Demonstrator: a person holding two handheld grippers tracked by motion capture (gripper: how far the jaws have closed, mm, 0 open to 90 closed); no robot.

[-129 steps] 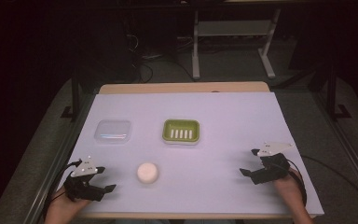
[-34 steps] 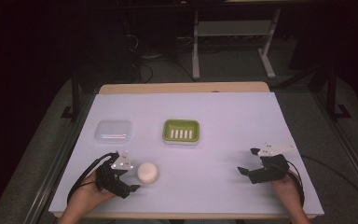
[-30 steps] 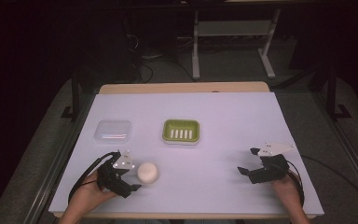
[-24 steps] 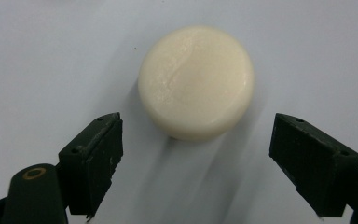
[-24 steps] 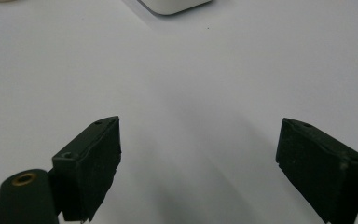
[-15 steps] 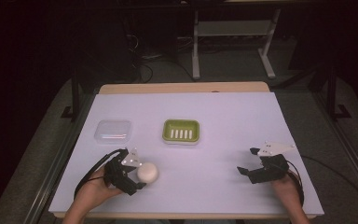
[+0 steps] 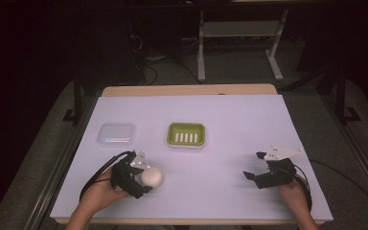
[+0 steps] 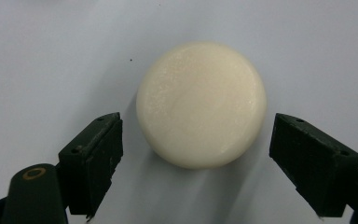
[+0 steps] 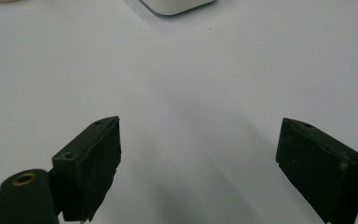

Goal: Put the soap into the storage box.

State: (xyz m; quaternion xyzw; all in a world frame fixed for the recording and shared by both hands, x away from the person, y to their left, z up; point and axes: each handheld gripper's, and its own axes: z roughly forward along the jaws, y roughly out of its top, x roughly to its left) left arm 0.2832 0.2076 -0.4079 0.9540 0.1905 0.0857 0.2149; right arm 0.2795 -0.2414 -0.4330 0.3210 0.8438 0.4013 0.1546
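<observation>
Soap bar (image 8: 201, 103) between wide-apart left tongs (image 8: 198, 158), untouched.

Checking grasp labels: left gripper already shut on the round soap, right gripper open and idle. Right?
Not quite. In the left gripper view the left gripper is open: its jaws stand either side of the round soap with gaps. The right gripper is open and idle.

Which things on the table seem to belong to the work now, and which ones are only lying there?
In use, as it seems:
- round cream soap, between the open jaws of the left tongs
- green soap dish, the likely destination

Lying about:
- clear plastic lid or box, left of the dish
- right tongs, open over the bare table
</observation>
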